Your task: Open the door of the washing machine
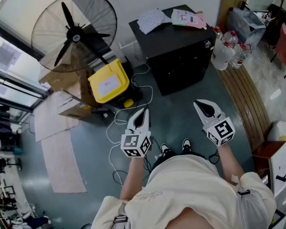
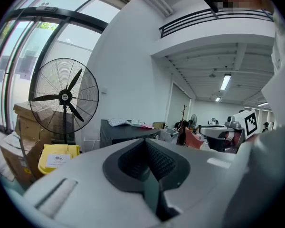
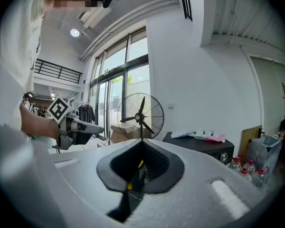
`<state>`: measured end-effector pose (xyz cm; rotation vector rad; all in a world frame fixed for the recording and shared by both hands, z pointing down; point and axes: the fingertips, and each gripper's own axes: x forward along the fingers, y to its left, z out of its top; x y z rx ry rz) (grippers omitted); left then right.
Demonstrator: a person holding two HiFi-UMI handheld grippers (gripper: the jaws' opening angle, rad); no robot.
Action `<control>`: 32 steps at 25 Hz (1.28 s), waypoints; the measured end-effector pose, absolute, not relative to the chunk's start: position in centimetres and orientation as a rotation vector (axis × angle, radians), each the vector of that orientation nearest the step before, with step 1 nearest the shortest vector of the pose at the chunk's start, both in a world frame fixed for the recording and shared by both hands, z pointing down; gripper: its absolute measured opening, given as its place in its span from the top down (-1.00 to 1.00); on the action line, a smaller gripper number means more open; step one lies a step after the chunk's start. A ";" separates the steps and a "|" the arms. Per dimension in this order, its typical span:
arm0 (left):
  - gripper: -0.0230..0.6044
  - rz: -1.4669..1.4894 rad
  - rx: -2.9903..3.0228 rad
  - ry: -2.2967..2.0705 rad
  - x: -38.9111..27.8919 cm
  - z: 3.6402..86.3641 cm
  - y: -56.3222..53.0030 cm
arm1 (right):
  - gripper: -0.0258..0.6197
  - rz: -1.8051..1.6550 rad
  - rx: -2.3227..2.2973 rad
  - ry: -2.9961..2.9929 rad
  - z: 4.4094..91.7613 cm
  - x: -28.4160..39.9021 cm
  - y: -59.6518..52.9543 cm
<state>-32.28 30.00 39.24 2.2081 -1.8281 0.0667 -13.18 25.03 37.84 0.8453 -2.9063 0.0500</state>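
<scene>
The washing machine (image 1: 181, 61) is a black box against the far wall, with cloths and packets on top and a round knob (image 1: 208, 44) at its right front corner. Its door looks closed. It also shows in the left gripper view as the washing machine (image 2: 126, 133) and in the right gripper view as the washing machine (image 3: 206, 148). My left gripper (image 1: 144, 111) is held at waist height, well short of the machine, jaws shut and empty. My right gripper (image 1: 198, 104) is level with it to the right, jaws together apart from a thin slit, holding nothing.
A large standing fan (image 1: 74, 32) is at the left, with a yellow bin (image 1: 108, 82) and cardboard boxes (image 1: 62, 82) below it. Cables (image 1: 133, 104) trail over the floor ahead. Water bottles (image 1: 227, 49) and a wooden bench (image 1: 248, 99) stand at the right.
</scene>
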 end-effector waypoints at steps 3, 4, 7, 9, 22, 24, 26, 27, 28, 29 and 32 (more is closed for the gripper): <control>0.87 0.064 2.205 -1.831 -32.3 39.3 29.9 | 0.92 0.048 0.840 -2.908 37.8 -13.2 24.9; 0.87 0.064 2.204 -1.832 -32.3 39.3 29.8 | 0.92 0.049 0.842 -2.909 37.7 -13.2 24.9; 0.87 0.065 2.202 -1.832 -32.4 39.3 29.5 | 0.92 0.042 0.864 -2.916 37.5 -13.0 24.5; 0.87 0.066 2.198 -1.829 -32.5 39.5 29.4 | 0.92 0.043 0.882 -2.923 37.4 -12.9 24.3; 0.87 0.073 2.185 -1.832 -34.0 40.2 29.9 | 0.92 0.055 0.896 -2.896 38.3 -14.0 24.2; 0.87 0.070 2.190 -1.836 -34.6 40.0 29.9 | 0.92 0.049 0.900 -2.895 38.1 -14.5 24.2; 0.86 0.069 2.199 -1.834 -35.1 39.9 29.8 | 0.92 0.044 0.908 -2.892 37.9 -14.9 24.3; 0.75 0.075 2.205 -1.829 -35.2 40.0 29.8 | 0.92 0.044 0.915 -2.890 37.9 -15.0 24.3; 0.67 0.082 2.212 -1.823 -35.4 40.1 29.7 | 0.92 0.045 0.923 -2.887 37.9 -15.2 24.4; 0.58 0.089 2.219 -1.819 -35.5 40.1 29.7 | 0.92 0.048 0.934 -2.883 38.0 -15.3 24.5; 0.49 0.085 2.234 -1.809 -36.3 40.1 29.6 | 0.92 0.051 0.968 -2.867 38.1 -15.6 24.7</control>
